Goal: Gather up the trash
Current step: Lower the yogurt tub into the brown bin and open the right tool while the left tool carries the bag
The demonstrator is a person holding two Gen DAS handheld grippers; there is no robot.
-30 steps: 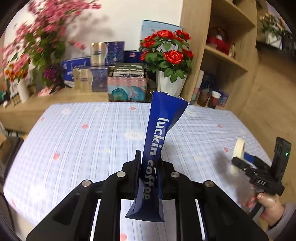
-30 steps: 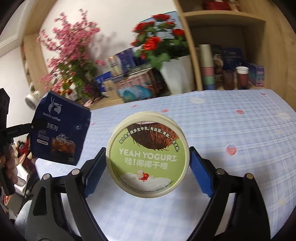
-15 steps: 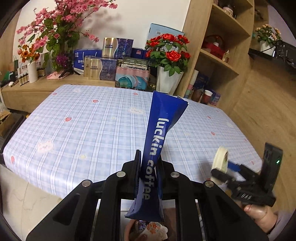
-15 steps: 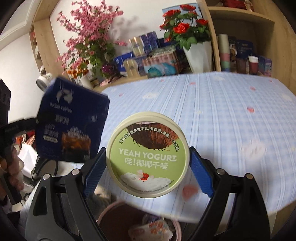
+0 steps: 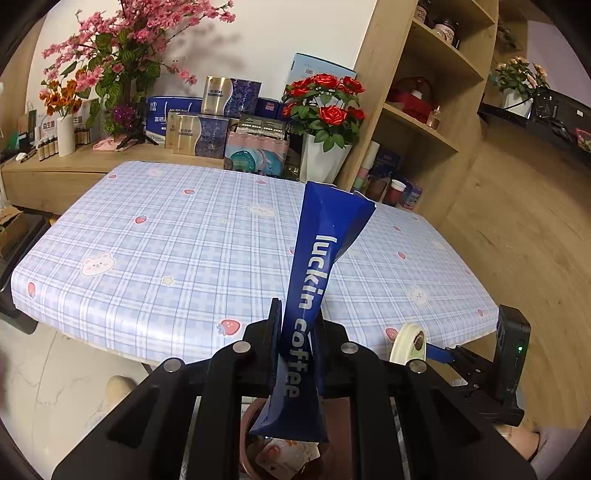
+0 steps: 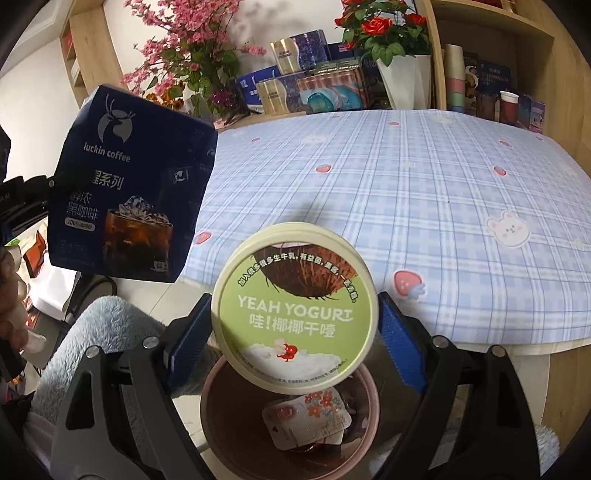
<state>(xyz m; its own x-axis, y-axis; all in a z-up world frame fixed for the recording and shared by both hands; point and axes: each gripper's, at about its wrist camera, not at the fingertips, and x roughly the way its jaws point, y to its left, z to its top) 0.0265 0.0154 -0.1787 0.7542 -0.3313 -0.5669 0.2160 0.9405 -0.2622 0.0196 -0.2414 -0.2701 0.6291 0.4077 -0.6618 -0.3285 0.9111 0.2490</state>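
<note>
Right gripper (image 6: 293, 326), jaws wide, clamps the yogurt tub (image 6: 294, 308) directly above the bin (image 6: 221, 424). Left gripper (image 5: 297, 354) pinches the coffee pouch (image 5: 314, 295), upright, lower end over my bin's rim. Desk (image 5: 184, 240) lies beyond.

Flattened blue box (image 5: 306, 317), yogurt cup (image 6: 294, 308) (lidded)

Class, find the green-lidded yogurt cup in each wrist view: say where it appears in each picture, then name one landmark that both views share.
Left wrist view: yogurt cup seen edge-on, low right, held by the right gripper.
Right wrist view: yogurt cup bottom centre, lid facing the camera, above the bin.
Shared landmark: red roses in a white vase.
</note>
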